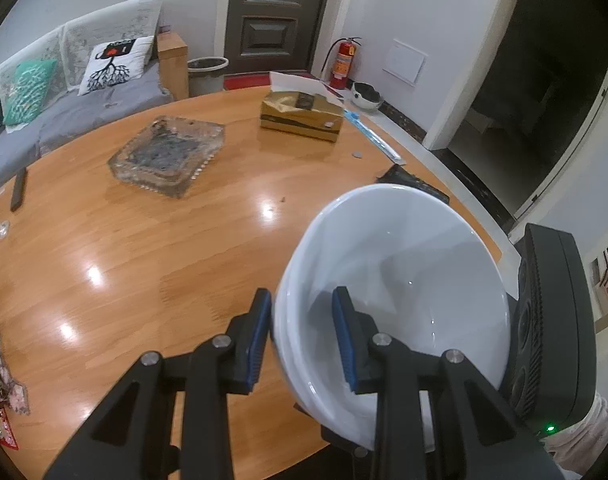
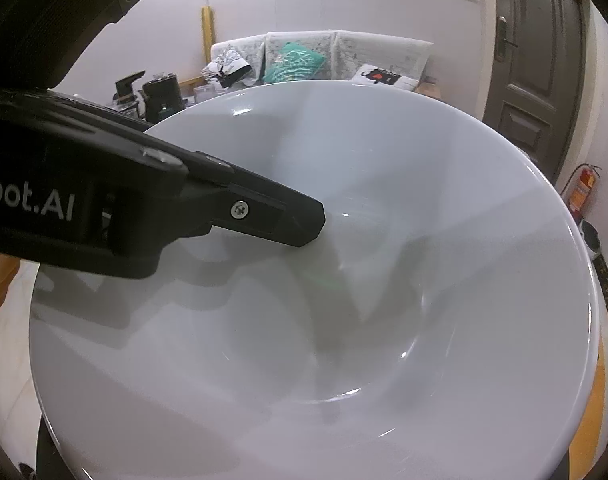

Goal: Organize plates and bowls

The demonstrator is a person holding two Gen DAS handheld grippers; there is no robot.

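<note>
From my left wrist I see my left claw [image 1: 302,334] clenched on the near rim of a white bowl [image 1: 404,280]: one blue pad [image 1: 260,336] presses the outer wall, the other sits inside. The bowl is tilted, lifted above the edge of the wooden table [image 1: 144,260]. Farther back on the table stand a glass ashtray [image 1: 168,156] and a gold tissue box [image 1: 302,116], well apart from each other. At the bowl's right side sits the black body of my other claw's unit [image 1: 552,320].

From my right wrist the bowl [image 2: 444,280] fills almost the whole view. A black finger of my left claw [image 2: 272,216] reaches in from the left over its rim. My right claw's own fingers are hidden below the bowl, so I cannot tell whether it grips or hangs loose. A sofa [image 2: 344,56] stands behind.
</note>
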